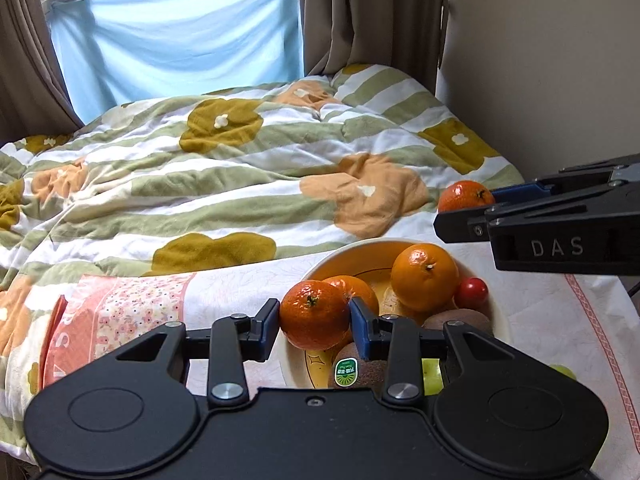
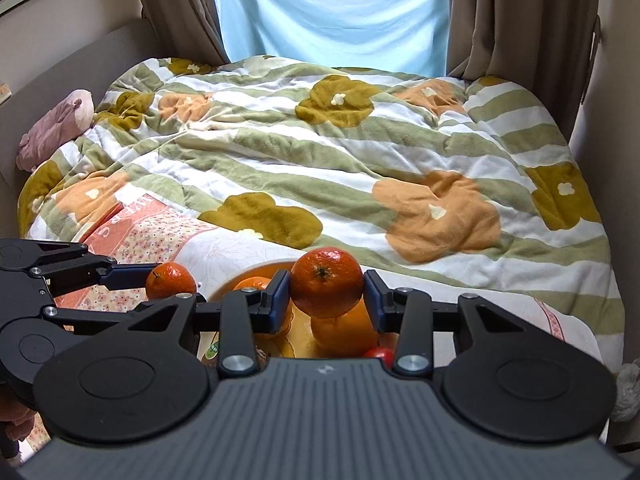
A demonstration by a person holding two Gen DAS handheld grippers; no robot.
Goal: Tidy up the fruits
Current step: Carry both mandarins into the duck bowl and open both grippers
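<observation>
Left wrist view: bowl (image 1: 352,249) of fruit beneath gripped mandarin (image 1: 314,315).

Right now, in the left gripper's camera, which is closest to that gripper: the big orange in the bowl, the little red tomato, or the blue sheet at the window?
From the left gripper:
1. Big orange, in the bowl, just right.
2. Red tomato, at the bowl's right side, slightly farther.
3. Blue sheet, at the window beyond the bed.

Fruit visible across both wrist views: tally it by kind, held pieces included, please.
Mandarins and oranges: 4 (left tongs, right tongs, bowl)
Kiwis: 2
Tomato: 1
Green fruit, partly hidden: 2
Total: 9
</observation>
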